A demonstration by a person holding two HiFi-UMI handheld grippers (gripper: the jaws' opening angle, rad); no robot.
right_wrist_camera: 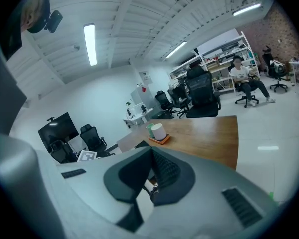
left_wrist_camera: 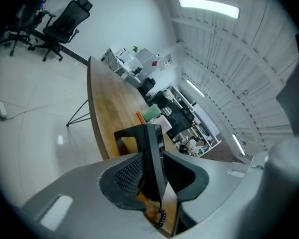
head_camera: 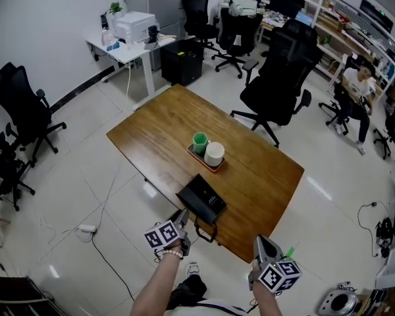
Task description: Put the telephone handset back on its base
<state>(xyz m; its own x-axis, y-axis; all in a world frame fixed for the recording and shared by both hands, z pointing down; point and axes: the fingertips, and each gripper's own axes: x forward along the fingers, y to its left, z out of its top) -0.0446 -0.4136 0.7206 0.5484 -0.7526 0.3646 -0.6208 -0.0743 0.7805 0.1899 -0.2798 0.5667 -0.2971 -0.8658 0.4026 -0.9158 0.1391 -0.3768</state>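
A black telephone (head_camera: 201, 199) lies near the front edge of the wooden table (head_camera: 250, 170). I cannot make out the handset apart from the base. Its coiled cord (head_camera: 206, 232) loops over the table edge. My left gripper (head_camera: 182, 214) is at the telephone's near left corner. In the left gripper view the telephone (left_wrist_camera: 153, 148) stands edge-on between the jaws of the left gripper (left_wrist_camera: 157, 176). Wood shows beside it, so the jaws are open. The cord (left_wrist_camera: 161, 218) hangs below. My right gripper (head_camera: 262, 242) hovers off the table's front edge, and this right gripper (right_wrist_camera: 152, 156) is shut and empty.
An orange tray (head_camera: 196, 155) mid-table holds a green cup (head_camera: 199, 142) and a white cup (head_camera: 214, 153). A black office chair (head_camera: 280, 78) stands behind the table. A person (head_camera: 355, 91) sits at the far right. A power strip (head_camera: 87, 228) and cable lie on the floor to the left.
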